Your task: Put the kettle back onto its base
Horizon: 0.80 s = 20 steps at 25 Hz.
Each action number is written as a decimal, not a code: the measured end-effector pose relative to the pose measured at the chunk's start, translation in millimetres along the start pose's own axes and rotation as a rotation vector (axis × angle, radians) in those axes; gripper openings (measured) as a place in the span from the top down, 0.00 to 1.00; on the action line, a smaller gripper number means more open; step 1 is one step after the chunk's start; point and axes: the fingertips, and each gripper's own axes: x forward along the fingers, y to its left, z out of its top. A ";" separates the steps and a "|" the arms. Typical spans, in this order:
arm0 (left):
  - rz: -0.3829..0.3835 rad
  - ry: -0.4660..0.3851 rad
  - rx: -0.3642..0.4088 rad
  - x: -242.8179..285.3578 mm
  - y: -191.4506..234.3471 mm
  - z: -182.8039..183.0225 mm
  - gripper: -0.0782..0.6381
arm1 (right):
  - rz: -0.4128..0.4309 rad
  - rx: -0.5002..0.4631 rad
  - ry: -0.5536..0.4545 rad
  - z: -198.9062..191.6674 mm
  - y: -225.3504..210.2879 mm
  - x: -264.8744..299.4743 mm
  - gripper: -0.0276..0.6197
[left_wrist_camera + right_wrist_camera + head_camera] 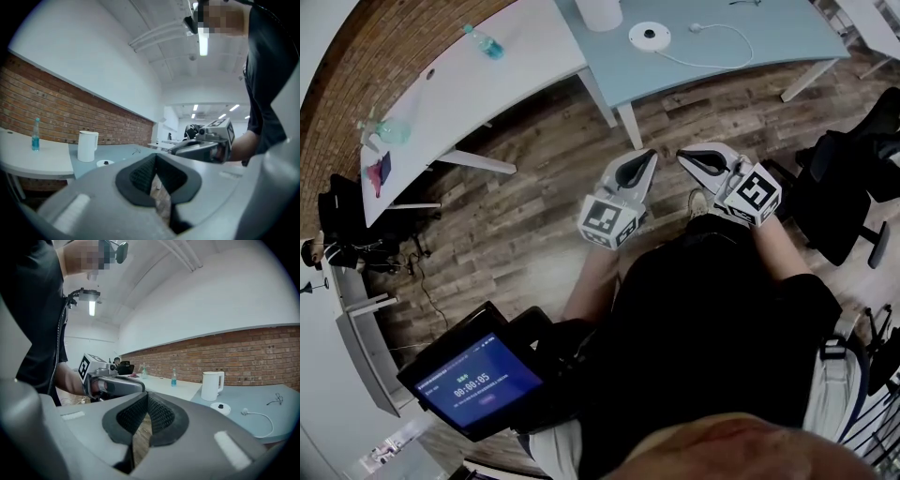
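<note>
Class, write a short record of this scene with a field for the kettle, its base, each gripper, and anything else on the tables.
Kettle: upright on the grey-blue table, beside its base, not on it
Base: bare, on the same table
Left gripper: shut, holding nothing
Right gripper: shut, holding nothing
Other: blue bottle on the white table

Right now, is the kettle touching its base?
Apart. The head view shows the kettle standing beside its base, with a strip of bare table between them.
</note>
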 end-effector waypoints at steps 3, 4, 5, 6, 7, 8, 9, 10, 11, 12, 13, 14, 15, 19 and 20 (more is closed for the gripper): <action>0.010 0.000 -0.009 19.0 4.8 3.8 0.89 | 0.016 0.009 0.004 -0.1 -18.6 -2.3 0.95; 0.014 0.004 -0.009 25.1 6.1 4.2 0.89 | 0.020 0.014 0.005 -0.3 -25.2 -3.1 0.95; 0.018 0.009 -0.010 31.1 8.0 4.3 0.89 | 0.025 0.017 0.004 -0.1 -31.6 -3.2 0.95; 0.021 0.014 -0.010 36.9 10.4 4.5 0.89 | 0.030 0.017 0.002 0.6 -37.5 -2.8 0.95; 0.025 0.017 -0.010 42.8 13.0 5.2 0.89 | 0.034 0.015 -0.003 1.7 -43.3 -2.2 0.95; 0.027 0.019 -0.010 49.0 15.6 6.5 0.89 | 0.036 0.011 -0.009 3.0 -49.5 -1.9 0.95; 0.030 0.021 -0.009 55.7 17.8 7.9 0.89 | 0.036 0.008 -0.016 4.3 -56.2 -2.2 0.95; 0.031 0.023 -0.007 62.8 19.5 9.3 0.89 | 0.037 0.007 -0.022 5.1 -63.3 -3.2 0.95; 0.033 0.024 -0.006 70.1 20.8 10.5 0.89 | 0.039 0.009 -0.026 5.2 -70.7 -4.4 0.95; 0.035 0.026 -0.006 77.4 22.2 11.7 0.89 | 0.044 0.011 -0.029 4.8 -78.1 -5.8 0.95; 0.037 0.024 -0.007 84.8 23.7 13.1 0.89 | 0.050 0.013 -0.031 4.2 -85.6 -7.1 0.95; 0.038 0.021 -0.008 92.1 25.6 14.8 0.89 | 0.056 0.012 -0.033 3.9 -93.6 -8.1 0.95; 0.040 0.017 -0.006 99.3 28.1 16.8 0.89 | 0.059 0.010 -0.035 4.0 -101.9 -8.5 0.95; 0.067 0.016 0.002 119.6 39.4 21.6 0.89 | 0.058 0.014 -0.057 8.0 -128.1 -7.9 0.95; 0.075 0.019 0.004 125.6 41.6 21.8 0.89 | 0.064 0.015 -0.062 8.0 -133.6 -7.9 0.95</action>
